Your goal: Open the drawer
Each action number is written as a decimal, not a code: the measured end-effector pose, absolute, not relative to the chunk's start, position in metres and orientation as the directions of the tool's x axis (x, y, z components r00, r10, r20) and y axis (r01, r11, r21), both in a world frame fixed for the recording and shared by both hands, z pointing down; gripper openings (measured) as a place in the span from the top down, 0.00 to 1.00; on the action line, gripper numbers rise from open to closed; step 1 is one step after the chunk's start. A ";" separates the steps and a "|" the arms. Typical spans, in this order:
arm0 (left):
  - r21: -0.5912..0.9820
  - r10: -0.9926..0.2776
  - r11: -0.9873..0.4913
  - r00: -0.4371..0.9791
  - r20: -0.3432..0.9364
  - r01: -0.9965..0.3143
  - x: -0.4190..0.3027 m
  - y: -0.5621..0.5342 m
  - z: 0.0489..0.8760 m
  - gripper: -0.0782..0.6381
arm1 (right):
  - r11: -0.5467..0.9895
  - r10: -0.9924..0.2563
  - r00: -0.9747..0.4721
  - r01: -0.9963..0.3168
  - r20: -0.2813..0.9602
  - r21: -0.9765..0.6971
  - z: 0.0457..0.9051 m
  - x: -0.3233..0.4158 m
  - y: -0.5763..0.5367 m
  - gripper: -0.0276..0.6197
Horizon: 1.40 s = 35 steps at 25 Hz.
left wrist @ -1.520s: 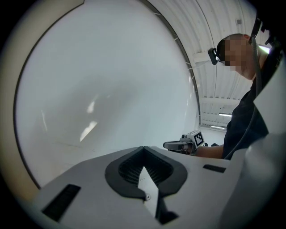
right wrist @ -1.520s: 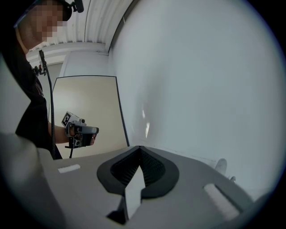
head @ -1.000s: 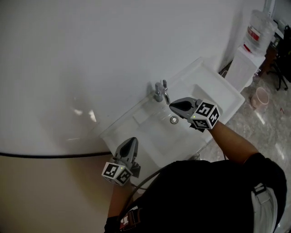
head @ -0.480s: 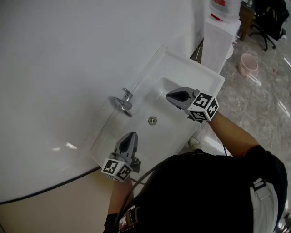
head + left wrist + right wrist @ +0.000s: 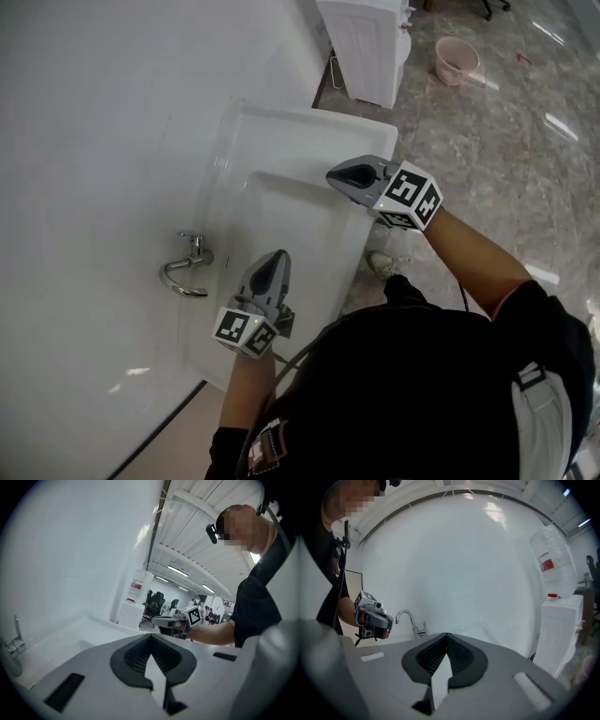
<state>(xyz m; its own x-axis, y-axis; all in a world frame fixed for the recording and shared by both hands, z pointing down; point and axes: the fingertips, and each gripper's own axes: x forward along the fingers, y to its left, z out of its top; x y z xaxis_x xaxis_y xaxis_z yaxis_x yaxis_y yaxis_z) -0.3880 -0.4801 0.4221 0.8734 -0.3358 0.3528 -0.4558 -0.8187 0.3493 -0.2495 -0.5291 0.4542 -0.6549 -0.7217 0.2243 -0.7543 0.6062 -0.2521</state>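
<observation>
No drawer shows in any view. My left gripper (image 5: 275,256) is shut and empty over the near part of a white wall sink (image 5: 281,127), pointing along the basin. My right gripper (image 5: 331,174) is shut and empty too, held above the sink's front rim. In the left gripper view the jaws (image 5: 151,634) meet at the tip, with the right gripper (image 5: 164,620) beyond them. The right gripper view shows its jaws (image 5: 446,634) closed, and the left gripper (image 5: 374,616) hangs in front of the chrome faucet (image 5: 410,620).
The faucet (image 5: 185,270) stands on the sink's wall side. A white water dispenser (image 5: 370,42) stands past the sink's far end, and its bottle (image 5: 555,564) shows in the right gripper view. A pink bucket (image 5: 457,58) sits on the marble floor (image 5: 525,159).
The head view has swung round: the faucet has slid from the upper middle to the left and the dispenser to the top. Both grippers travelled along the sink, lower, and stayed shut.
</observation>
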 end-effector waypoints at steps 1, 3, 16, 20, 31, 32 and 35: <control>0.352 -0.304 -0.830 0.881 0.363 -0.432 -0.370 -0.481 0.429 0.89 | 0.585 -0.738 -0.637 -0.769 0.226 -0.258 0.462 -0.233 -0.528 0.96; 0.354 -0.247 -0.851 0.890 0.384 -0.389 -0.337 -0.482 0.443 0.89 | 0.543 -0.766 -0.601 -0.795 0.228 -0.270 0.479 -0.203 -0.526 0.96; 0.403 0.066 -0.900 0.860 0.507 -0.168 -0.185 -0.451 0.553 0.89 | 0.349 -0.851 -0.446 -0.875 0.278 -0.335 0.614 -0.074 -0.482 0.96; 0.406 0.115 -0.905 0.849 0.516 -0.124 -0.162 -0.443 0.578 0.89 | 0.340 -0.843 -0.442 -0.879 0.306 -0.333 0.661 -0.069 -0.466 0.96; 0.420 0.237 -0.907 0.796 0.557 -0.024 -0.149 -0.391 0.615 0.89 | 0.416 -0.752 -0.531 -0.842 0.390 -0.345 0.789 -0.115 -0.432 0.91; 0.428 0.247 -0.904 0.795 0.554 -0.017 -0.148 -0.387 0.616 0.89 | 0.428 -0.738 -0.546 -0.833 0.396 -0.352 0.800 -0.122 -0.430 0.91; 0.459 0.271 -0.888 0.805 0.528 -0.002 -0.139 -0.374 0.616 0.89 | 0.462 -0.697 -0.591 -0.803 0.406 -0.375 0.826 -0.144 -0.427 0.88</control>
<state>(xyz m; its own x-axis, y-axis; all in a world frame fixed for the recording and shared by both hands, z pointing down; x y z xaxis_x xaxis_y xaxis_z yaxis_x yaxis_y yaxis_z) -0.1392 -0.3738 0.6161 0.8050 0.2708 0.5279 -0.0023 -0.8884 0.4591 -0.1439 -0.4273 0.8264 -0.5910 -0.6970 0.4061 -0.8033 0.4624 -0.3755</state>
